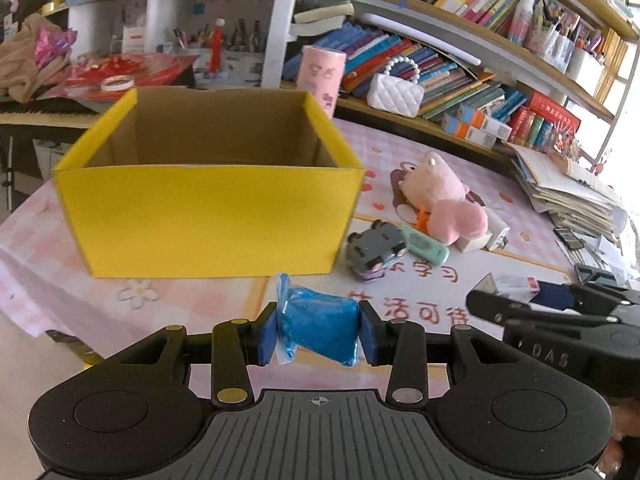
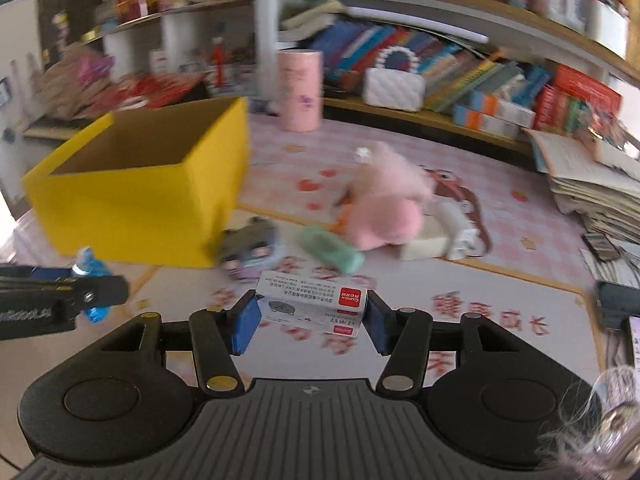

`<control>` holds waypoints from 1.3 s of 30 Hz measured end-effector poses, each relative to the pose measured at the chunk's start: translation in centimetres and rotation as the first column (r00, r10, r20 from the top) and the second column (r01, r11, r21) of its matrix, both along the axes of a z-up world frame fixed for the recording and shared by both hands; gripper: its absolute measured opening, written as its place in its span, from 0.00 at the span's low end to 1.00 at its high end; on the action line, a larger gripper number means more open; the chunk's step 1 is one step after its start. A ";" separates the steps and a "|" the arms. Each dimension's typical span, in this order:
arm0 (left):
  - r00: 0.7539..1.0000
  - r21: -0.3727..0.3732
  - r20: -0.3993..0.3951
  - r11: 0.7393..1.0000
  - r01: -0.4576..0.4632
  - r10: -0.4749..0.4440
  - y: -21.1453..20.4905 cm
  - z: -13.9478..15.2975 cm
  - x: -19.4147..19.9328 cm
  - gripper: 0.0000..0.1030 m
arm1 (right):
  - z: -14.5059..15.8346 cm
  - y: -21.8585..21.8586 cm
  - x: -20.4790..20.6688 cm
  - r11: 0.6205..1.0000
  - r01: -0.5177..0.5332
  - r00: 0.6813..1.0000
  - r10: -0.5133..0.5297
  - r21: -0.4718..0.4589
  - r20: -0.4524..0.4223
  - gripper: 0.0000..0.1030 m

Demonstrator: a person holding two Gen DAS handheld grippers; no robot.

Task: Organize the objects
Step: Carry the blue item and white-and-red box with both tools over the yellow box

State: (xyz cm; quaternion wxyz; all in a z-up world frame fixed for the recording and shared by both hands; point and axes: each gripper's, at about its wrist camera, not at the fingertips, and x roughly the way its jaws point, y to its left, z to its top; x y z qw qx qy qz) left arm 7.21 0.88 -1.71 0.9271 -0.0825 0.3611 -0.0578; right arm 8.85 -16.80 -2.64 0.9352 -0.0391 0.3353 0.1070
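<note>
Blue putty in a clear bag (image 1: 318,330) and a small white staple box (image 2: 310,304), each clamped in a pair of tongs.
The left gripper (image 1: 318,332) pinches the bag; the right gripper (image 2: 310,318) grips the box; both hang above the pink tablecloth (image 1: 440,280), near the open yellow cardboard box (image 1: 208,220).

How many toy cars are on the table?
1. The toy car lies tipped on the pink mat by the yellow box's near right corner, beside a green case. Others might hide inside the box or under the pink plush.
</note>
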 end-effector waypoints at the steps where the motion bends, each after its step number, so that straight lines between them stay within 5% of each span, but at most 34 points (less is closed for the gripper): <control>1: 1.000 -0.001 0.002 1.000 -0.004 0.004 0.7 0.1 -0.4 0.37 | 0.0 0.7 -0.4 1.000 -0.011 1.000 0.011 -0.003 -0.001 0.51; 18: 0.999 -0.010 0.030 1.000 -0.030 0.030 8.9 0.6 -5.5 0.37 | 0.1 10.6 -5.9 0.993 -0.119 0.993 0.119 -0.017 0.003 0.51; 39: 0.993 0.001 0.115 1.000 -0.005 0.005 13.4 1.9 -7.2 0.37 | 1.2 15.8 -7.4 0.995 -0.101 0.994 0.102 -0.022 0.040 0.51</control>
